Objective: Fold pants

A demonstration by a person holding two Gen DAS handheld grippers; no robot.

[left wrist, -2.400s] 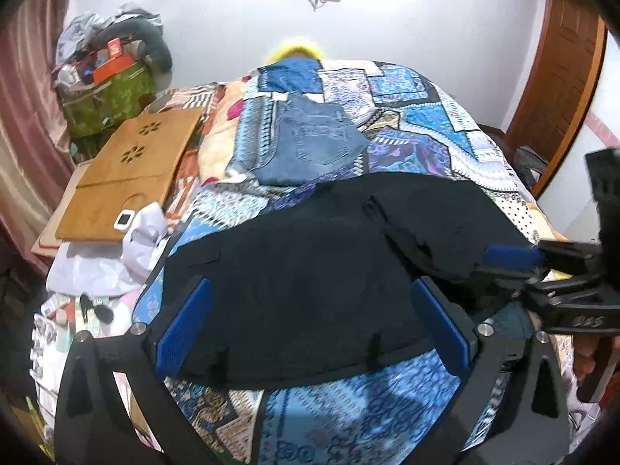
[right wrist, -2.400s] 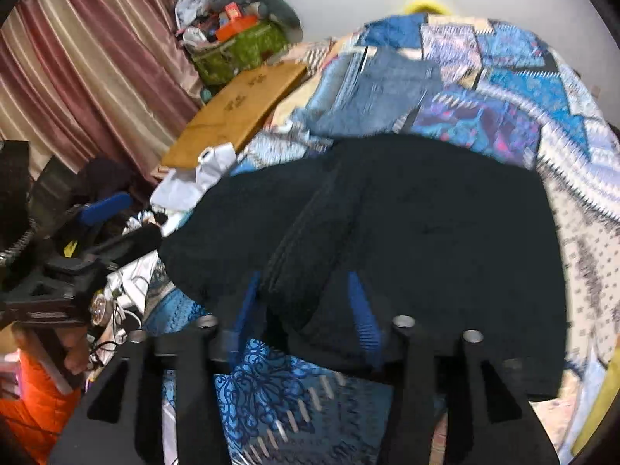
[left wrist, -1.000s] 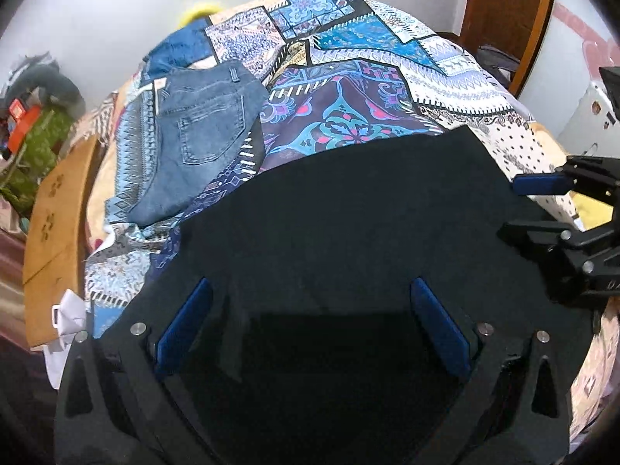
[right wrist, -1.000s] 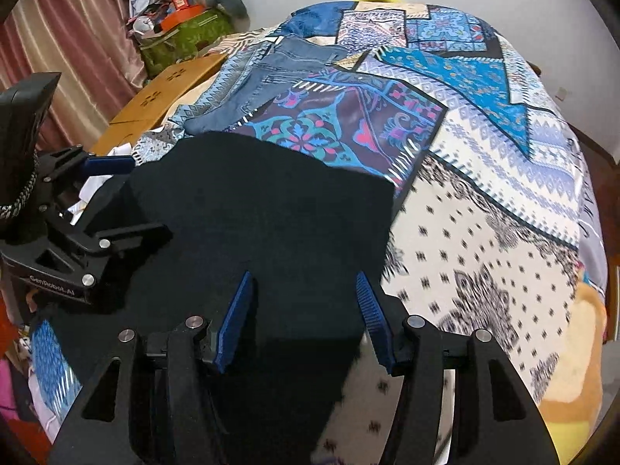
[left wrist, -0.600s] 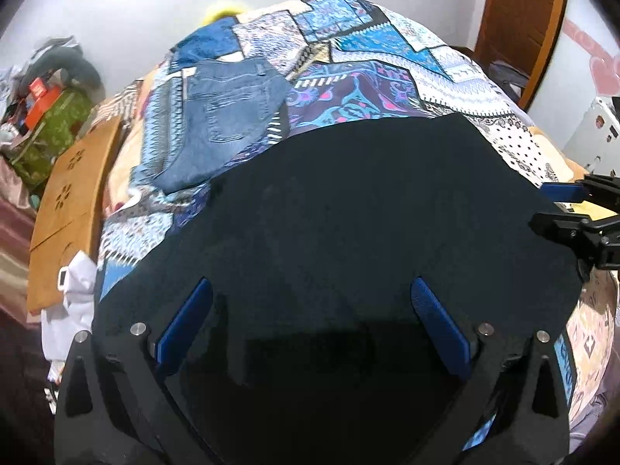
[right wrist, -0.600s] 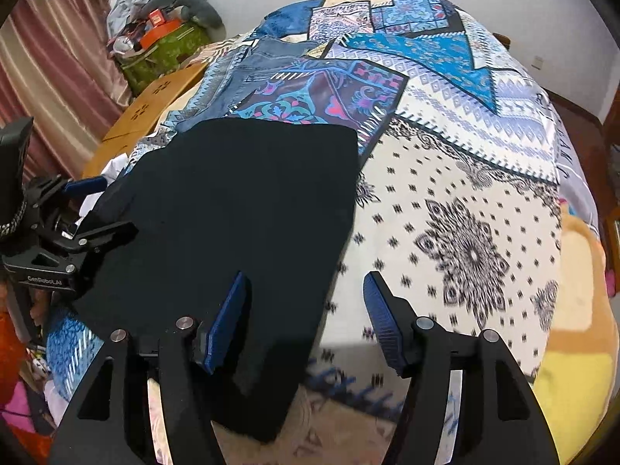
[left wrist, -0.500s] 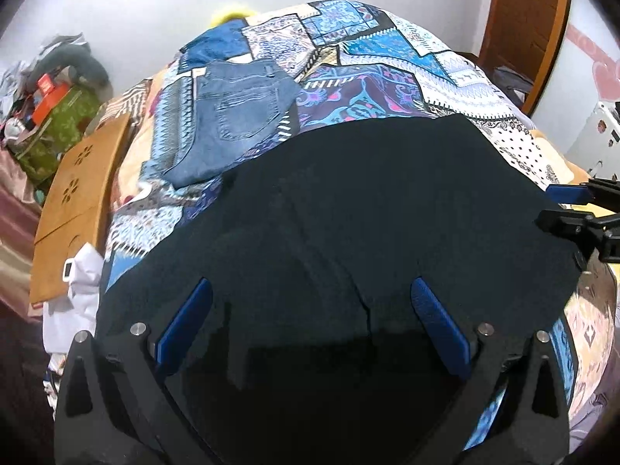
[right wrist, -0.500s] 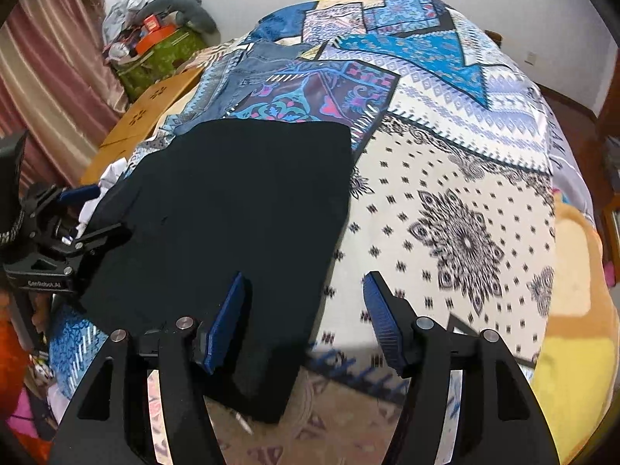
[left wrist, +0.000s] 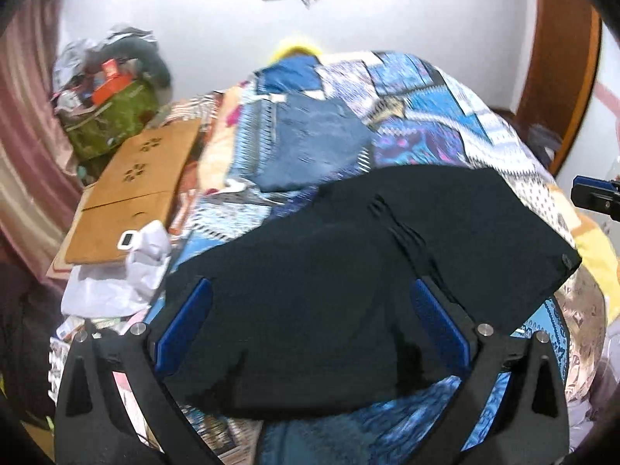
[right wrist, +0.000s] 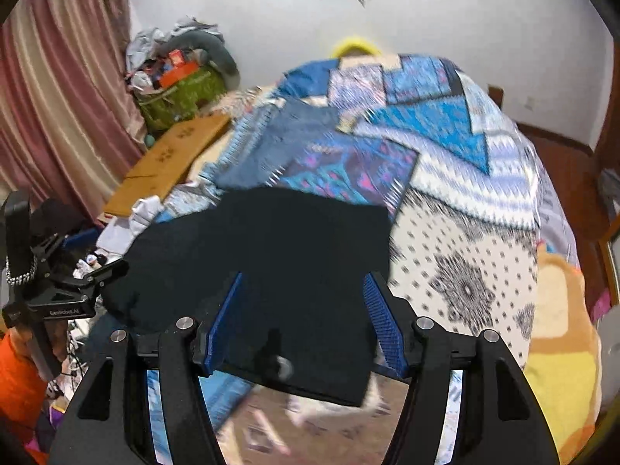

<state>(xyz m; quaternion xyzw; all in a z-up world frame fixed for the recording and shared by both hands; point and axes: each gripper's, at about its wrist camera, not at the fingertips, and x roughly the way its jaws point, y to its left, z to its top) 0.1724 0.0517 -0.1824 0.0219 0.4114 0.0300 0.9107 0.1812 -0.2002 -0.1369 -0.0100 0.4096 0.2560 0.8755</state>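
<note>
Black pants (left wrist: 368, 263) lay crosswise ahead of both grippers, long axis left to right. Left gripper (left wrist: 310, 321) and right gripper (right wrist: 306, 317) hung with fingers spread, gripping nothing, each over its own end of the pants.

Two fisheye wrist cameras look forward and down along their own spread fingers, close above the foot of a patterned bed (left wrist: 457, 131). Both face the far white wall (right wrist: 445, 19) and share the black pants (left wrist: 348, 240), blue jeans (right wrist: 294, 131) and wooden board (left wrist: 131, 178); each, apparently, catches the other gripper at its frame edge, though motion blur softens detail
</note>
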